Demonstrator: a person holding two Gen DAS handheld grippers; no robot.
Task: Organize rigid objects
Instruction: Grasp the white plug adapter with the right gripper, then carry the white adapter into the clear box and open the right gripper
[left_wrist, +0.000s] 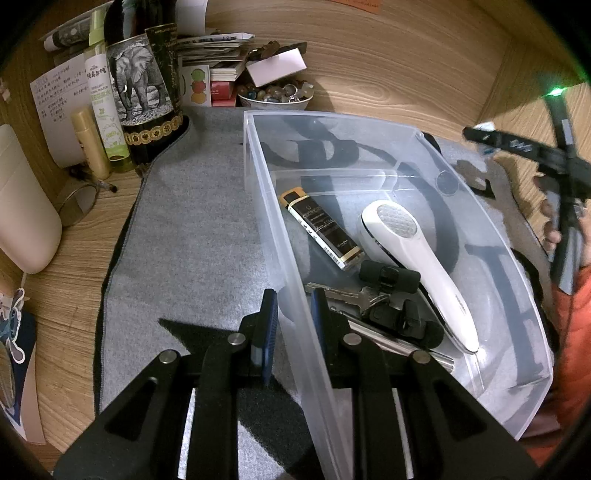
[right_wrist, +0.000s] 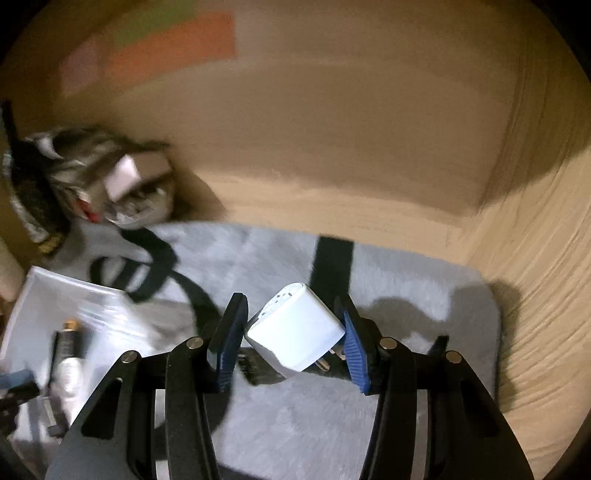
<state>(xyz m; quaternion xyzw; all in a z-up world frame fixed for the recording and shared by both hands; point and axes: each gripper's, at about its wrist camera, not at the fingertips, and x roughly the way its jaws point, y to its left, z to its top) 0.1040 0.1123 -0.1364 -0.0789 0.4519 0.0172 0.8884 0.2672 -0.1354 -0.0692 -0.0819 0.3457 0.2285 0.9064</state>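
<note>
A clear plastic bin (left_wrist: 517, 295) sits on a grey felt mat (left_wrist: 192, 258). In it lie a black and gold lighter (left_wrist: 319, 229), a white handheld device (left_wrist: 417, 254), keys (left_wrist: 343, 295) and black clips (left_wrist: 391, 277). My left gripper (left_wrist: 293, 325) is shut on the bin's left wall, one finger outside and one inside. My right gripper (right_wrist: 291, 332) is shut on a white plug adapter (right_wrist: 295, 328), held above the mat (right_wrist: 406, 295). The bin (right_wrist: 55, 295) shows blurred at the left of the right wrist view. The right gripper also shows in the left wrist view (left_wrist: 517, 147).
A bottle with an elephant label (left_wrist: 144, 85), a spray bottle (left_wrist: 103, 92), a gold tube (left_wrist: 90, 144), a bowl of beads (left_wrist: 275, 94), stacked papers (left_wrist: 214, 51) and a white container (left_wrist: 22, 206) crowd the back left. Wooden walls (right_wrist: 535, 277) enclose the desk.
</note>
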